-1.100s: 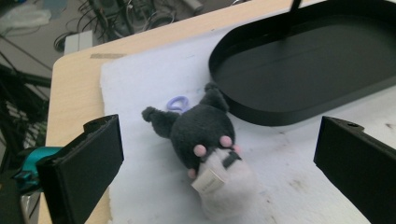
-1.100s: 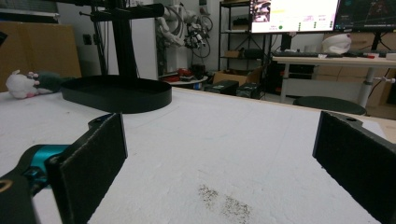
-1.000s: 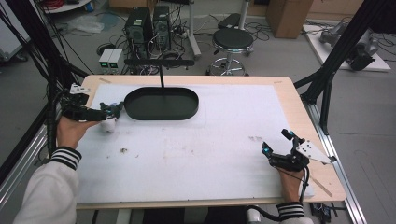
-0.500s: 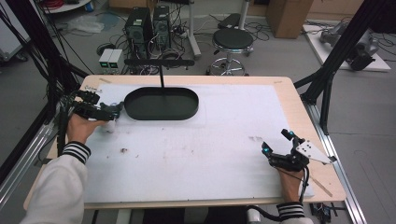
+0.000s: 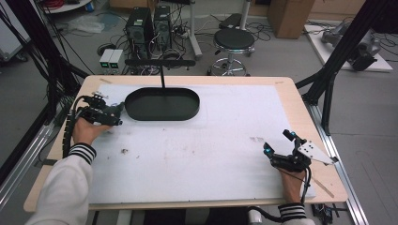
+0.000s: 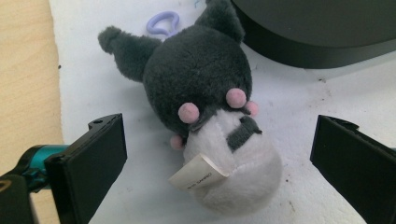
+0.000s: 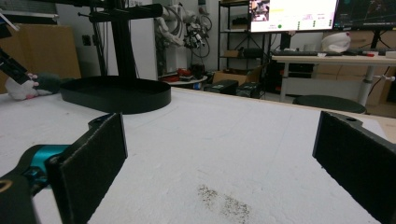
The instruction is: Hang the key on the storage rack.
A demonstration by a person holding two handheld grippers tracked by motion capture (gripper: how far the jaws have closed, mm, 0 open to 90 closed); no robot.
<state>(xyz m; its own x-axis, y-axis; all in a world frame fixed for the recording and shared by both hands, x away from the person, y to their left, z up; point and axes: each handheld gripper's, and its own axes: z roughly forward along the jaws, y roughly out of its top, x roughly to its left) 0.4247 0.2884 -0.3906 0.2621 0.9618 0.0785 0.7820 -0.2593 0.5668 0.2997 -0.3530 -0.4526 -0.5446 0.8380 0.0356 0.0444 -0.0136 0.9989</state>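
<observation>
I am holding a two-fingered gripper in each hand over a white-covered counter (image 5: pixel 197 154). My left gripper (image 6: pixel 215 158), at the left of the high view beside a black oval tray (image 5: pixel 162 104), has moved in the last second from the counter's left edge toward the tray and now hangs over a small plush toy (image 6: pixel 210 116). In the left gripper view the toy lies between my wide-open fingers (image 6: pixel 95 158), neither touching it: a dark grey head with pink spots toward the top of the frame, a white body with a paper tag toward the bottom, and a lilac loop (image 6: pixel 162 22) above it. I judge that I am lined up to close on the toy, probably to lift it into the tray just to its upper right. My right gripper (image 5: pixel 280 149) rests low at the lower right of the high view, unmoved, fingers spread and empty. In the high view my left hand covers the toy, so its place against the tray is hard to read there; the tag's print is too small to make out.
</observation>
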